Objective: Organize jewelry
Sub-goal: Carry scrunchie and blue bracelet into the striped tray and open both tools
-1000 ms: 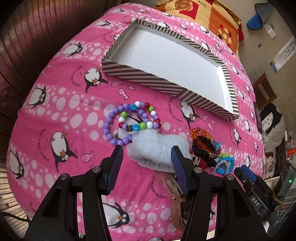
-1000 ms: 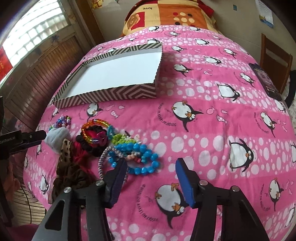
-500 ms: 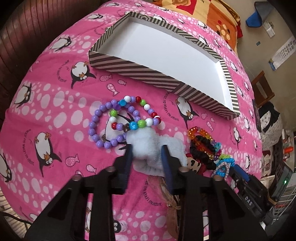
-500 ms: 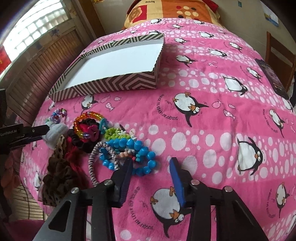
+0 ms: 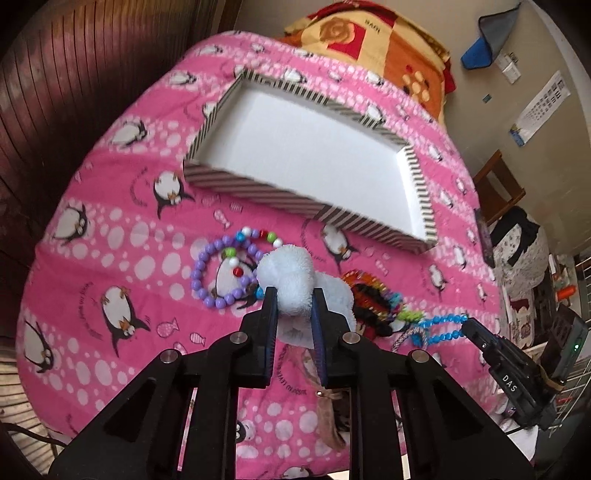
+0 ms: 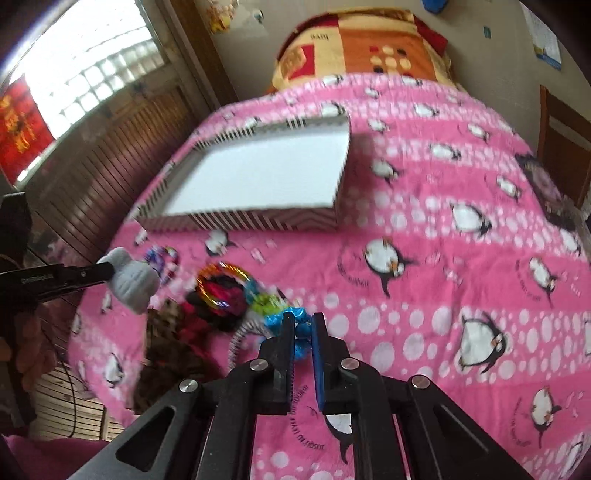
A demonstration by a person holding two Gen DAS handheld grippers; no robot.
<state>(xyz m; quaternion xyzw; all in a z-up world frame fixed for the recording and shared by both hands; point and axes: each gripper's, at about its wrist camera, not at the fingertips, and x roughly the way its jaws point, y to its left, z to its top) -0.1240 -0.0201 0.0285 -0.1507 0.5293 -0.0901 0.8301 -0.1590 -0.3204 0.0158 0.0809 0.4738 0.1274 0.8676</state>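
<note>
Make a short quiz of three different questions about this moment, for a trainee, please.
1. True or false: the striped box already holds jewelry.
2. What does the left gripper hold?
A. purple bead bracelet
B. white fluffy scrunchie
C. nothing
3. Fill in: the right gripper is shut on the ___ bead bracelet.

Key: 1 false, its white floor is bare; 2 B; 3 blue.

The letters "DAS" stand in white on the black gripper body (image 5: 511, 384) at the right of the left wrist view. Curved dark lettering rings the penguins on the pink blanket (image 6: 443, 221), and small writing sits on the orange quilt (image 5: 373, 33); both are too blurred to read.
</note>
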